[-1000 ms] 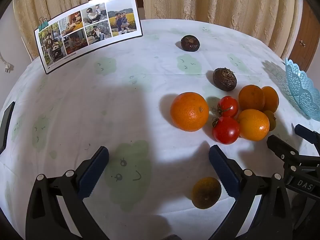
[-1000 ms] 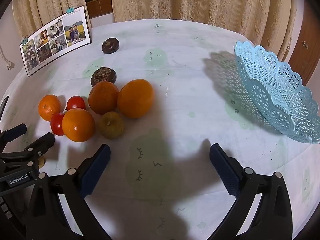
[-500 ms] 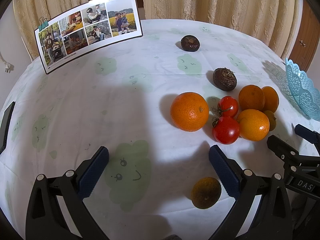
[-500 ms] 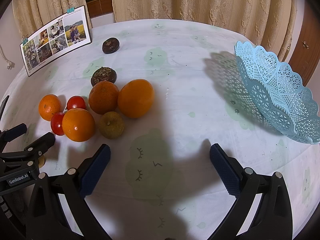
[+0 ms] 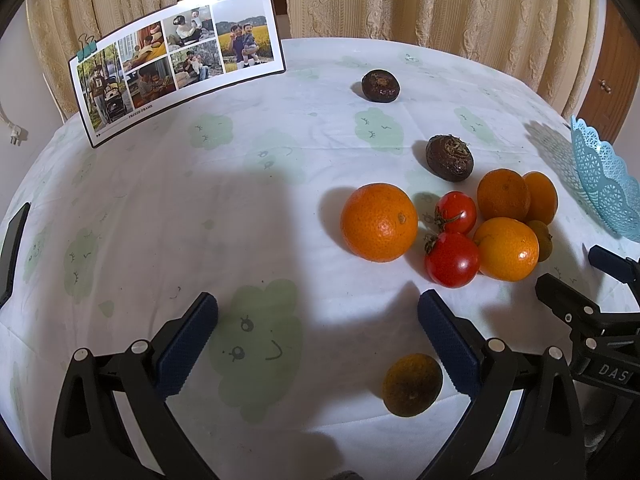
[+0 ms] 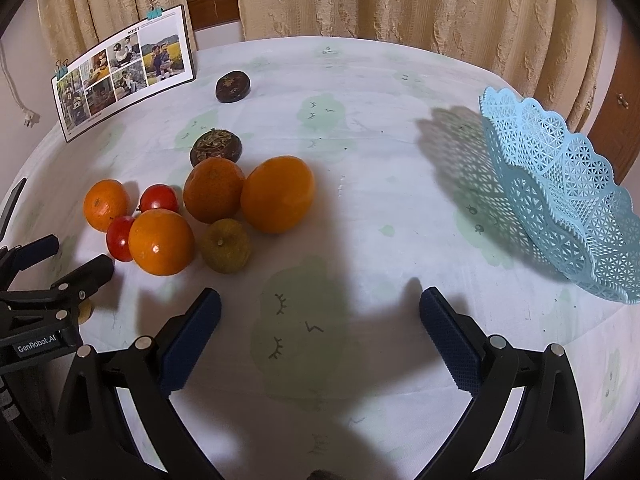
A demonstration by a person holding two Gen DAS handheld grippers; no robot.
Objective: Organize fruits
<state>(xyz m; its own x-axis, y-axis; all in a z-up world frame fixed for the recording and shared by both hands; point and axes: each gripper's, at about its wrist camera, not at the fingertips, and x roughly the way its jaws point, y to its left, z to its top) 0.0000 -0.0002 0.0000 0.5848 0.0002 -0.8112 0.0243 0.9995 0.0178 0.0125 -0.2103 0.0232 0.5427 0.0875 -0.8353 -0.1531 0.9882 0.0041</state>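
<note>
A cluster of fruit lies on the white tablecloth: several oranges (image 5: 379, 227) (image 6: 277, 194), two tomatoes (image 5: 452, 259) (image 6: 159, 199), and a dull greenish citrus (image 6: 225, 245). Two dark brown fruits (image 5: 449, 158) (image 5: 380, 85) lie farther back. Another dark citrus (image 5: 412, 385) lies just inside my left gripper's right finger. My left gripper (image 5: 318, 338) is open and empty. My right gripper (image 6: 320, 338) is open and empty, right of the cluster. A light blue lace basket (image 6: 560, 200) stands tilted at the right.
A photo card (image 5: 176, 60) with clips stands at the back left of the round table. Curtains hang behind. A dark flat object (image 5: 14, 248) sits at the table's left edge. Each gripper shows in the other's view (image 5: 592, 320) (image 6: 52, 292).
</note>
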